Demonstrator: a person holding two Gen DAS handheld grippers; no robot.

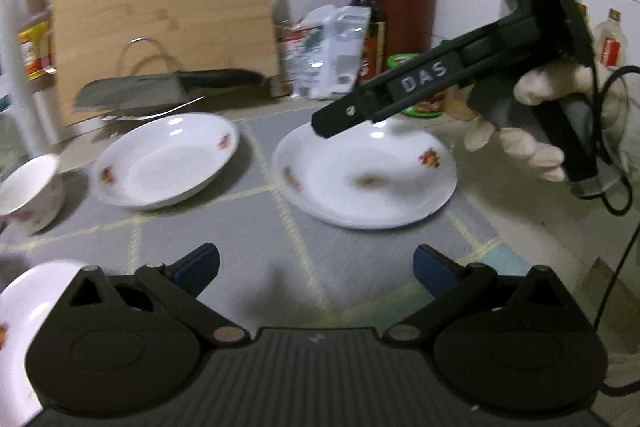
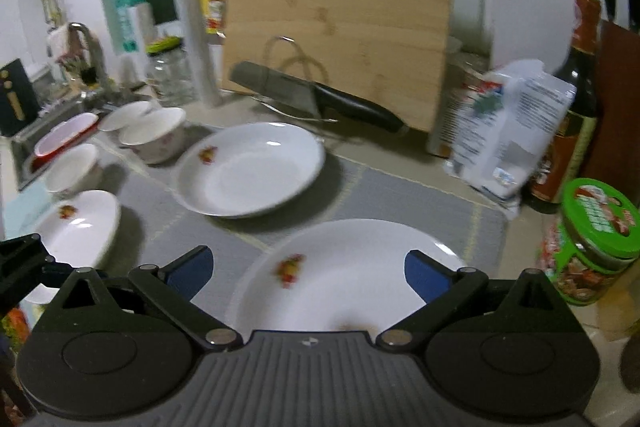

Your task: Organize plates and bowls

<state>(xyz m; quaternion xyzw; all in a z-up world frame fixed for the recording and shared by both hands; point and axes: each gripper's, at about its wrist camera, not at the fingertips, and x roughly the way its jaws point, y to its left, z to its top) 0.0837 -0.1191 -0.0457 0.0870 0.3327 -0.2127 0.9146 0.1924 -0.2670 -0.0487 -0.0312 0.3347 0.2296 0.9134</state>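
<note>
Two white plates with red flower prints lie on the grey mat [image 1: 280, 267]: the left plate [image 1: 164, 159] [image 2: 248, 167] and the right plate [image 1: 364, 179] [image 2: 352, 267]. My left gripper [image 1: 316, 267] is open over the bare mat in front of both plates, holding nothing. My right gripper [image 2: 308, 277] is open and hovers just above the right plate, whose near rim sits between the blue pads [image 2: 428, 279]. In the left wrist view the right gripper [image 1: 332, 121] slants down over that plate's far rim, held by a gloved hand [image 1: 520, 143]. White bowls [image 2: 154, 135] [image 2: 72, 167] and a shallow dish [image 2: 80, 227] sit at the left.
A bamboo cutting board [image 1: 160, 15] leans against the back wall with a cleaver [image 1: 160, 91] on a wire rack before it. A white bag [image 2: 508, 131], a dark sauce bottle [image 2: 572, 115] and a green-lidded jar [image 2: 596, 243] crowd the right. The sink and a red basin [image 2: 64, 139] are far left.
</note>
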